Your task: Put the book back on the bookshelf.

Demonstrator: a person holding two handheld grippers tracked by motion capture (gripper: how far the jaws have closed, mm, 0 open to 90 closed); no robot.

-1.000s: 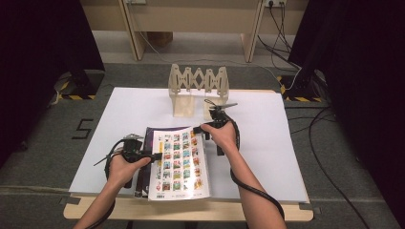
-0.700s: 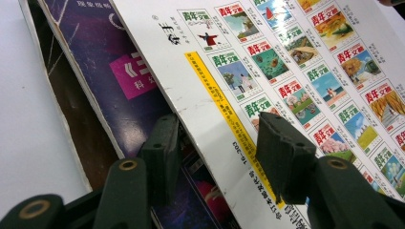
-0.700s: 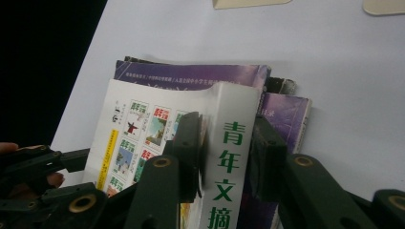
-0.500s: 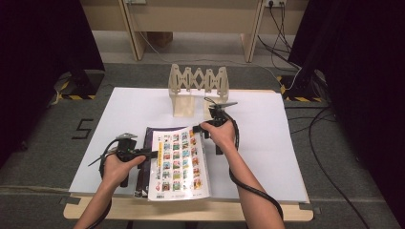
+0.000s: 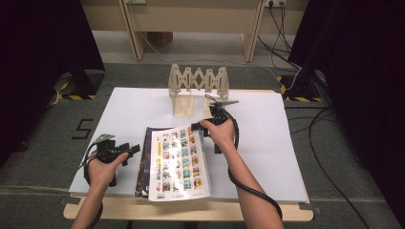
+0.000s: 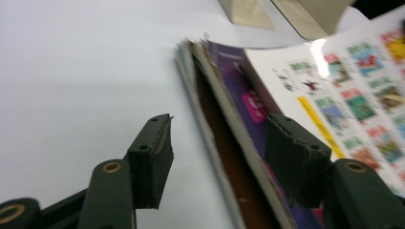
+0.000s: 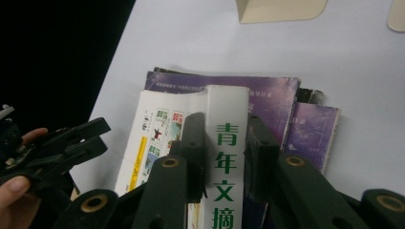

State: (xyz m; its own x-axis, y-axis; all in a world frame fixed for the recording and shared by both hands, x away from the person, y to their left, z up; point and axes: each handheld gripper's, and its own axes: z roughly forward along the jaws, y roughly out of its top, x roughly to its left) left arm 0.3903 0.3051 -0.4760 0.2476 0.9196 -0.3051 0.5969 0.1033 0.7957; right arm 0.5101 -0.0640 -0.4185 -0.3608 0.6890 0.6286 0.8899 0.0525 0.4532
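A stack of magazines (image 5: pixel 143 162) lies on the white table. The top magazine (image 5: pixel 179 162) shows a grid of colourful pictures. Its white spine (image 7: pixel 227 143) carries green characters. My right gripper (image 5: pixel 198 130) is at the stack's far edge. Its jaws (image 7: pixel 224 129) have just been closing and now press both sides of that spine. My left gripper (image 5: pixel 130 153) sits off the stack's left side. Its jaws have just been opening and stand wide. The stack's edge (image 6: pixel 215 143) runs between them untouched. Purple covers (image 7: pixel 305 129) lie beneath the top magazine.
A wooden accordion rack (image 5: pixel 198 83) stands at the back middle of the table, close behind the right hand. White table surface (image 5: pixel 267 143) spreads out to the right and left of the stack. Cables (image 5: pixel 329 176) trail over the floor on the right.
The left gripper has slid left, off the stack's edge, and its jaws are wider. The right gripper has stayed at the far edge, its jaws narrower on the spine.
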